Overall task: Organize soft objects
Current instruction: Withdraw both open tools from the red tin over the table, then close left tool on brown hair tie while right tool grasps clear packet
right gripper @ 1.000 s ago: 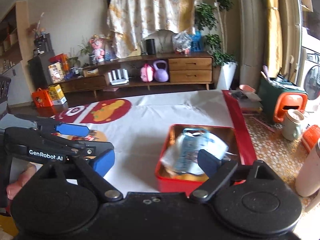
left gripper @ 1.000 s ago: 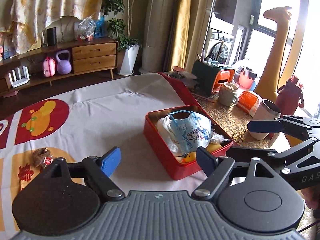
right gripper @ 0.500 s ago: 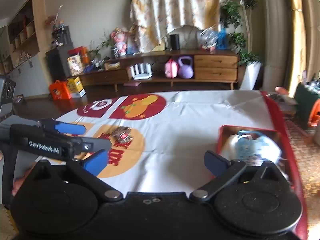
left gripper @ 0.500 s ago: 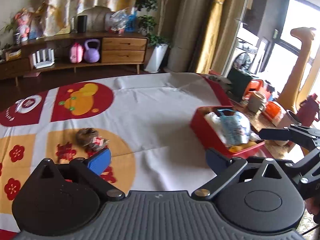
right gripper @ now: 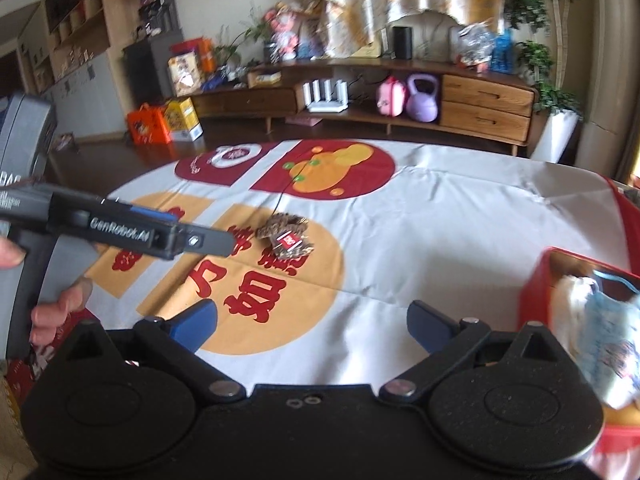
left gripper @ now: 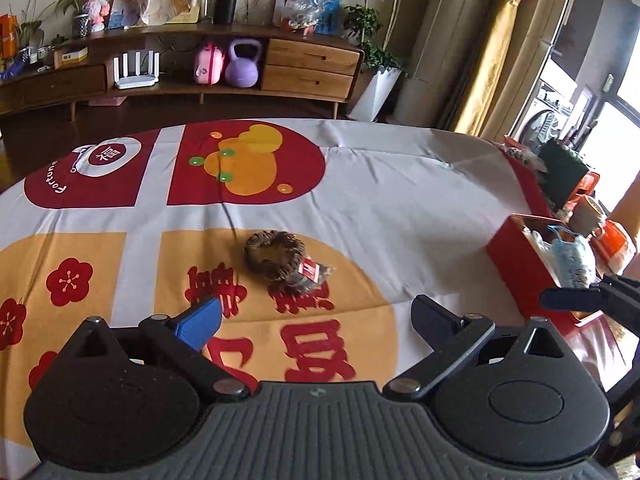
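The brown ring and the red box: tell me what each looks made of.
Brown ring: seemingly fabric or yarn over elastic, matte, its bumpy gathered surface suggests a hair scrunchie with a red tag.
Red box: probably painted metal, glossy red outside, inner walls shiny and coppery; coated card cannot be excluded.

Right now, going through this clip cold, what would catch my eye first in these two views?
Probably the brown hair scrunchies with a red tag, lying alone on the orange circle of the printed tablecloth, straight ahead of the open left gripper. Next, the red box at the table's right edge, already holding a blue-patterned soft bag. The right gripper is open too, holding nothing.
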### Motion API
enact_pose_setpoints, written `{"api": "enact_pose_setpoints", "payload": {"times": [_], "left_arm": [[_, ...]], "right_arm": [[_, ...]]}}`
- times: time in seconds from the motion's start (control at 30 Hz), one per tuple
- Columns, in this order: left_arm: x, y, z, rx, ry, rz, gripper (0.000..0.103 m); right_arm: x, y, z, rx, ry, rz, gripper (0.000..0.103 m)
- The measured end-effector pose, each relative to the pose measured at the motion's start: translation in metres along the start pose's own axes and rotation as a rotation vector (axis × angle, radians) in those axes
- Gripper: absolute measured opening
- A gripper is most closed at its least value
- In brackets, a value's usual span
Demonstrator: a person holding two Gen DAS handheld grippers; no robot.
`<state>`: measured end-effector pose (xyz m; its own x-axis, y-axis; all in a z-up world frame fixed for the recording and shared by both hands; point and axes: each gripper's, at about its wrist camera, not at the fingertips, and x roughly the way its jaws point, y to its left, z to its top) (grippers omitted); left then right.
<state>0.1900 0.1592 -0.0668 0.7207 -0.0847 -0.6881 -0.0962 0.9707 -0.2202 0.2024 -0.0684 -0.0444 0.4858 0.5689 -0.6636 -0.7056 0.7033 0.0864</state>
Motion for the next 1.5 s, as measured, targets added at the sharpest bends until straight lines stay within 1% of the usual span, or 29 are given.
{"api": "enact_pose_setpoints", "payload": {"times": [0.17, 0.3, 0.4, 0.53, 0.6, 0.63, 0.7, 0.87, 0.93, 0.97, 1.0, 1.03, 1.07, 1.1, 1.13, 1.17, 1.2, 1.27, 1.33, 1.37, 1.4, 1.43, 1.5], "left_arm": [[0.025, 0.013, 0.011, -0.031, -0.002, 0.02, 0.102], [0.052, 0.023, 0.02, -0.08, 0.026, 0.031, 0.102], [0.072, 0.03, 0.027, -0.119, 0.049, 0.058, 0.102], [0.098, 0.039, 0.033, -0.178, 0.088, 0.074, 0.101], [0.108, 0.042, 0.033, -0.199, 0.097, 0.099, 0.101], [0.111, 0.043, 0.034, -0.202, 0.099, 0.108, 0.1], [0.118, 0.044, 0.033, -0.207, 0.105, 0.113, 0.097], [0.125, 0.04, 0.035, -0.173, 0.087, 0.161, 0.085], [0.125, 0.039, 0.036, -0.169, 0.079, 0.167, 0.08], [0.126, 0.038, 0.036, -0.161, 0.076, 0.173, 0.074], [0.126, 0.036, 0.036, -0.147, 0.072, 0.175, 0.071], [0.126, 0.035, 0.035, -0.133, 0.068, 0.178, 0.07], [0.126, 0.033, 0.035, -0.12, 0.064, 0.182, 0.067], [0.125, 0.031, 0.033, -0.102, 0.058, 0.188, 0.061], [0.125, 0.029, 0.032, -0.086, 0.05, 0.192, 0.059], [0.124, 0.027, 0.031, -0.07, 0.044, 0.195, 0.054], [0.124, 0.026, 0.03, -0.055, 0.041, 0.194, 0.048], [0.123, 0.023, 0.028, -0.036, 0.033, 0.19, 0.04], [0.122, 0.022, 0.028, -0.039, 0.029, 0.179, 0.038], [0.121, 0.022, 0.028, -0.043, 0.026, 0.181, 0.033], [0.12, 0.022, 0.028, -0.046, 0.023, 0.185, 0.031], [0.12, 0.022, 0.028, -0.05, 0.022, 0.182, 0.03], [0.118, 0.023, 0.027, -0.056, 0.018, 0.168, 0.021]], "right_arm": [[0.037, 0.003, 0.009, -0.035, 0.023, 0.027, 0.099], [0.067, 0.004, 0.017, -0.061, 0.039, 0.042, 0.094], [0.088, 0.007, 0.022, -0.096, 0.044, 0.038, 0.092], [0.111, 0.006, 0.028, -0.083, 0.048, 0.048, 0.085], [0.121, 0.007, 0.031, -0.091, 0.055, 0.048, 0.083], [0.126, 0.007, 0.031, -0.096, 0.058, 0.048, 0.081], [0.135, 0.009, 0.033, -0.103, 0.067, 0.055, 0.075], [0.153, 0.011, 0.036, -0.114, 0.062, 0.056, 0.07], [0.157, 0.011, 0.037, -0.105, 0.062, 0.058, 0.062], [0.159, 0.011, 0.037, -0.103, 0.064, 0.058, 0.06], [0.162, 0.011, 0.037, -0.103, 0.065, 0.058, 0.056], [0.163, 0.011, 0.037, -0.103, 0.064, 0.06, 0.052], [0.165, 0.012, 0.036, -0.103, 0.066, 0.064, 0.05], [0.166, 0.012, 0.036, -0.104, 0.069, 0.066, 0.047], [0.167, 0.013, 0.035, -0.106, 0.071, 0.064, 0.042], [0.167, 0.013, 0.035, -0.107, 0.07, 0.062, 0.041], [0.167, 0.014, 0.034, -0.106, 0.069, 0.063, 0.038], [0.167, 0.014, 0.034, -0.099, 0.064, 0.061, 0.033], [0.167, 0.013, 0.033, -0.094, 0.064, 0.066, 0.029], [0.167, 0.013, 0.033, -0.095, 0.063, 0.065, 0.029], [0.167, 0.013, 0.033, -0.096, 0.063, 0.066, 0.027], [0.167, 0.013, 0.032, -0.095, 0.064, 0.069, 0.023], [0.165, 0.014, 0.032, -0.094, 0.066, 0.072, 0.016]]}}
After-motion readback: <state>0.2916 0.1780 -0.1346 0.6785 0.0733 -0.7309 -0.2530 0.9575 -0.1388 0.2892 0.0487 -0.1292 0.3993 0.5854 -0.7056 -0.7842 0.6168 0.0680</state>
